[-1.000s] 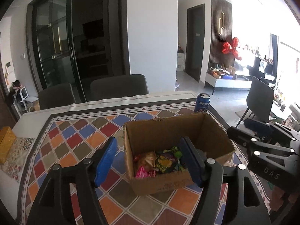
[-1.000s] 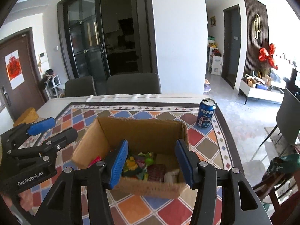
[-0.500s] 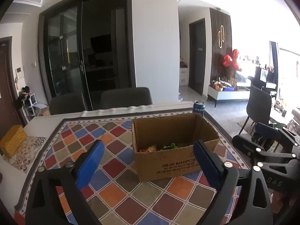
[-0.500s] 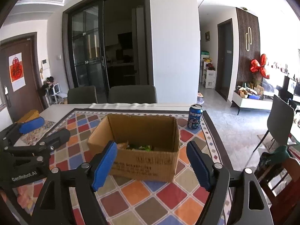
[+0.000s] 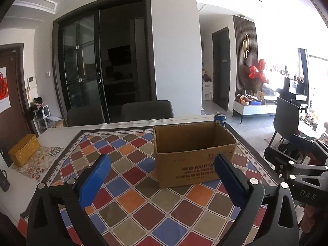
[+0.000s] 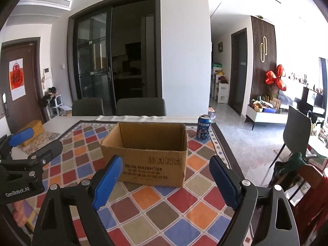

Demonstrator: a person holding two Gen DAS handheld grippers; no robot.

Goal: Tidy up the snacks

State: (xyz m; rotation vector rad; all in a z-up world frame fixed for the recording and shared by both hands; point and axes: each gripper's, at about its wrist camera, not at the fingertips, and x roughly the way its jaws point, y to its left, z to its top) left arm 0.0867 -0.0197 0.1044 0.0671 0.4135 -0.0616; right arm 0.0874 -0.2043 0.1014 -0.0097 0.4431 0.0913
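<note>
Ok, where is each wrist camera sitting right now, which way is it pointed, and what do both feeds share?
Left wrist: on the left gripper, above the table's near edge, facing the cardboard box; own blue fingers spread open, right gripper at frame right.
Right wrist: on the right gripper, same heading, slightly further right; own fingers open, left gripper at frame left.
Shared: box, Pepsi can, checkered tablecloth, two chairs, glass doors.

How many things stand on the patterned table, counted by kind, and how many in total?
Cardboard box: 1
Pepsi can: 1
Yellow box: 1
Total: 3
</note>
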